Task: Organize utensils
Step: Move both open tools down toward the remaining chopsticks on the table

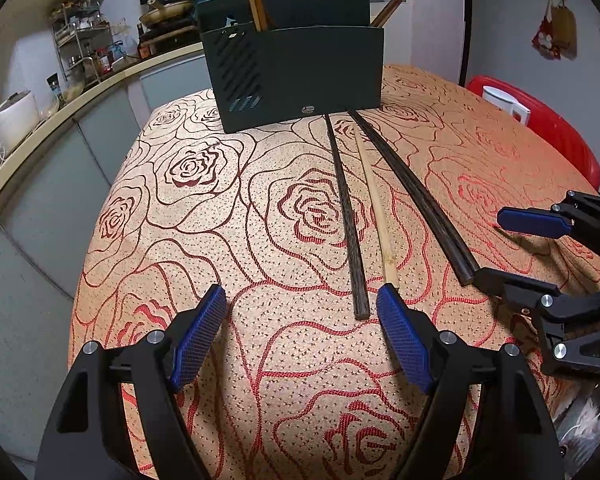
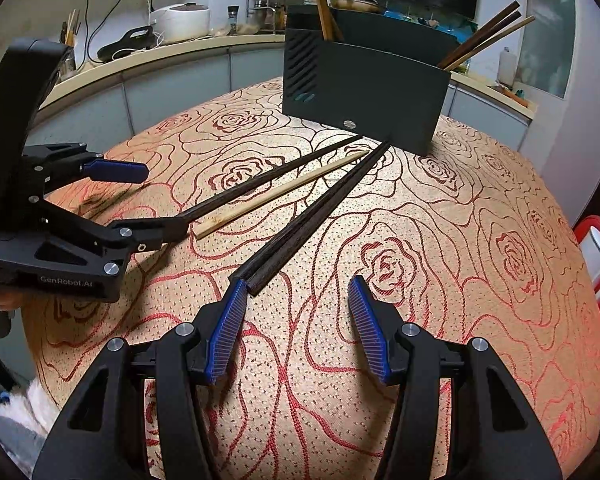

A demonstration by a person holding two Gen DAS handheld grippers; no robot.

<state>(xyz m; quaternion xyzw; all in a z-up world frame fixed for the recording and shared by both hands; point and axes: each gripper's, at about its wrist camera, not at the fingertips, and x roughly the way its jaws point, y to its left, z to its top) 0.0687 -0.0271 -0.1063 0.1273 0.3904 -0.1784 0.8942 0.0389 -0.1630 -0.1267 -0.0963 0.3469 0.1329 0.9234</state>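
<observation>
A dark box-shaped utensil holder [image 1: 300, 76] [image 2: 364, 92] stands at the far side of the rose-patterned table [image 1: 180, 240], with several chopsticks upright in it. Lying in front of it are a single dark chopstick [image 1: 346, 208] [image 2: 272, 184], a light bamboo chopstick [image 1: 374, 204] [image 2: 284, 194] and a pair of dark chopsticks [image 1: 412, 192] [image 2: 320, 216]. My left gripper [image 1: 302, 290] [image 2: 166, 199] is open; the single dark chopstick's near end lies just inside its right finger. My right gripper [image 2: 297, 282] [image 1: 489, 245] is open, with the pair's near end at its left fingertip.
A red chair [image 1: 540, 120] [image 2: 598, 256] carrying a white object stands at the table's right edge. A curved kitchen counter [image 1: 60, 108] [image 2: 160, 56] with a rice cooker [image 2: 180, 20] and racks runs behind the table on the left.
</observation>
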